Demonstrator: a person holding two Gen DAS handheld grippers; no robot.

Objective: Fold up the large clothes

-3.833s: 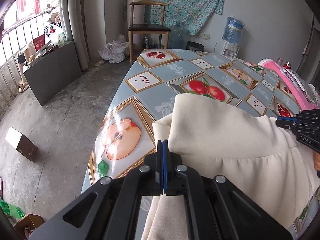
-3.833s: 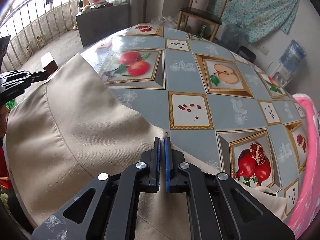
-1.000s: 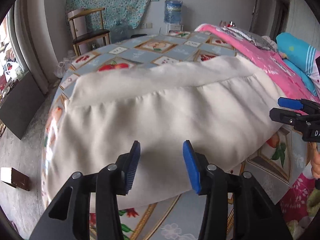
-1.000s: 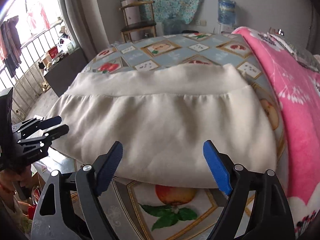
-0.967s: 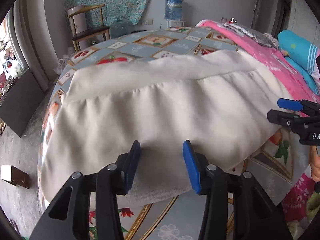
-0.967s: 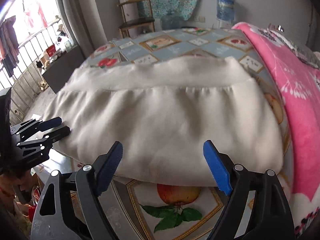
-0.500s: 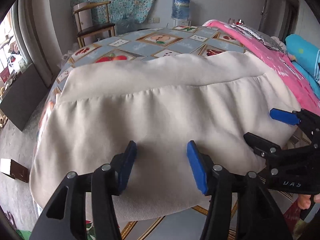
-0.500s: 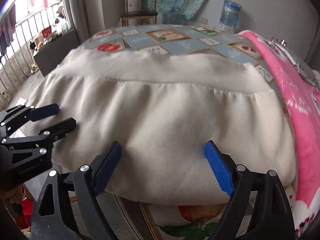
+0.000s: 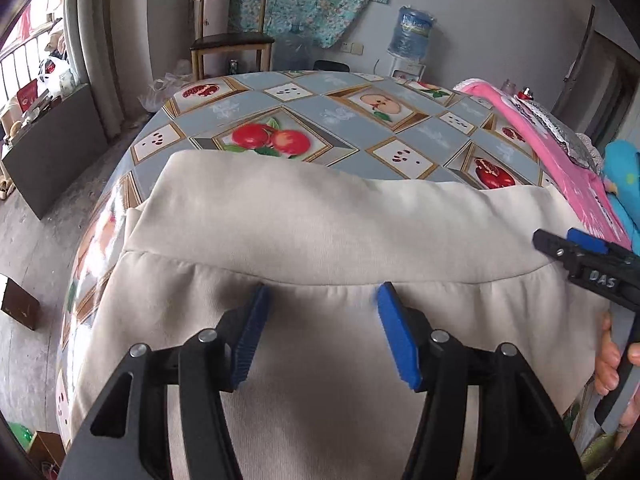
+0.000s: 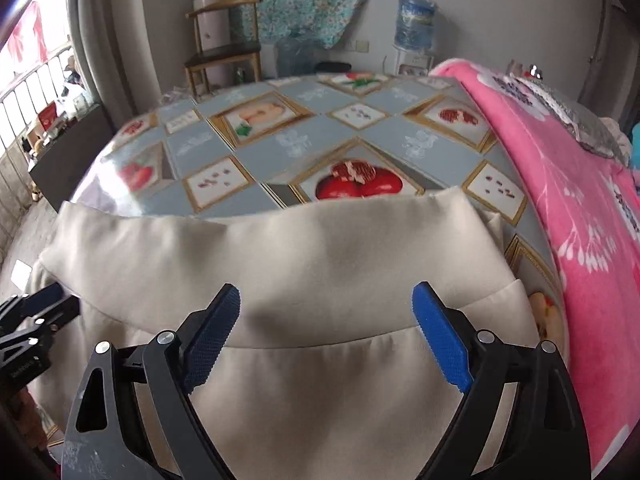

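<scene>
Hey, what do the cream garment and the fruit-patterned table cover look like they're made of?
The cream garment looks like a soft matte knit, perhaps fleece or cotton jersey: it shows fine ribbed texture, soft gathers at a seam and no shine. The table cover looks like glossy printed plastic, likely vinyl or oilcloth: window light glares off its left edge. The exact fibre or plastic can't be confirmed by sight.
</scene>
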